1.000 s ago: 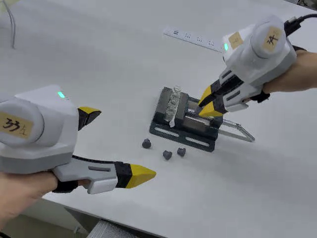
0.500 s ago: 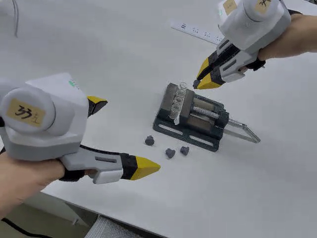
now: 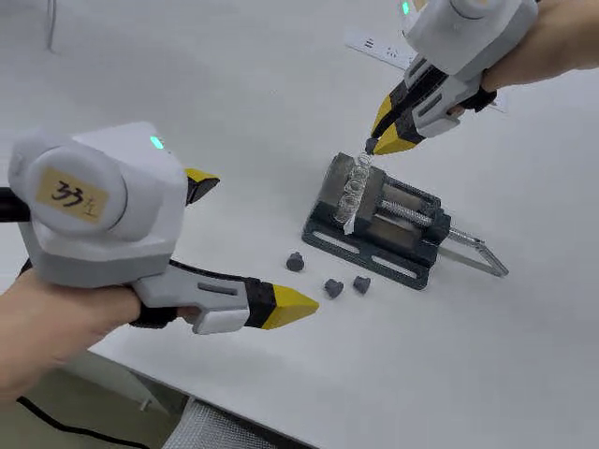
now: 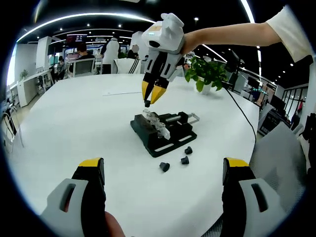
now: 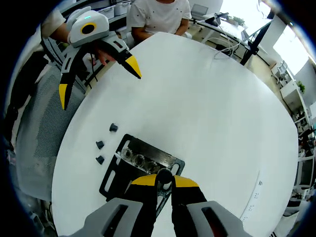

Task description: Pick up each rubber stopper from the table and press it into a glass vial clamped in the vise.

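vials (image 3: 353,191) clamped in vise (image 3: 409,245), mouths open; right claw (image 3: 373,146) pinches stopper (image 5: 164,176) above them; left claw (image 3: 265,242) spread wide.

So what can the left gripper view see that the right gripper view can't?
The left gripper view adds the ceiling lights and the right gripper seen from outside, above the glass vials. The right gripper view adds a look down into the open vial mouths, plus the whole left gripper, jaws wide apart. Both share the vise, three loose rubber stoppers, and the stopper pinched by the right gripper.
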The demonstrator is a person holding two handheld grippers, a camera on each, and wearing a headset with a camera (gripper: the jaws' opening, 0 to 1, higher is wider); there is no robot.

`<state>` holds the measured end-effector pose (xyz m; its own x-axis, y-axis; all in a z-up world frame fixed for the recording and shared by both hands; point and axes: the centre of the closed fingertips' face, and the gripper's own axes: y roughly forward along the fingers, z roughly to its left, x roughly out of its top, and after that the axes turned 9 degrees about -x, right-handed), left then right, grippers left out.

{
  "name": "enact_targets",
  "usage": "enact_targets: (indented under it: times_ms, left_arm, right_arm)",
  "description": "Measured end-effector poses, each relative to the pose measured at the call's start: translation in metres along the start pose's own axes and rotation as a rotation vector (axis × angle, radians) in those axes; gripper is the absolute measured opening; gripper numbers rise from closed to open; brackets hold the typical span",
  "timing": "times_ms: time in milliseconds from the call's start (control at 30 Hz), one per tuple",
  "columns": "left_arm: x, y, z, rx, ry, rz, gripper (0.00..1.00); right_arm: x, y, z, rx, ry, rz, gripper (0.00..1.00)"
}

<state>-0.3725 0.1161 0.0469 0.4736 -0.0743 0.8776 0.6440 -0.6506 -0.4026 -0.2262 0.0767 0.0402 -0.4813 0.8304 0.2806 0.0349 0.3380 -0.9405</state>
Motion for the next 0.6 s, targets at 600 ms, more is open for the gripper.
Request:
enact_targets:
  times_ms: [600]
  left_arm:
    - [-0.0039, 0.0039, 0.0015, -0.007, -0.015, 0.007, 0.99]
  right_arm:
    - [-0.0061, 0.0049, 0.0043, 0.018, -0.043, 0.026, 0.05]
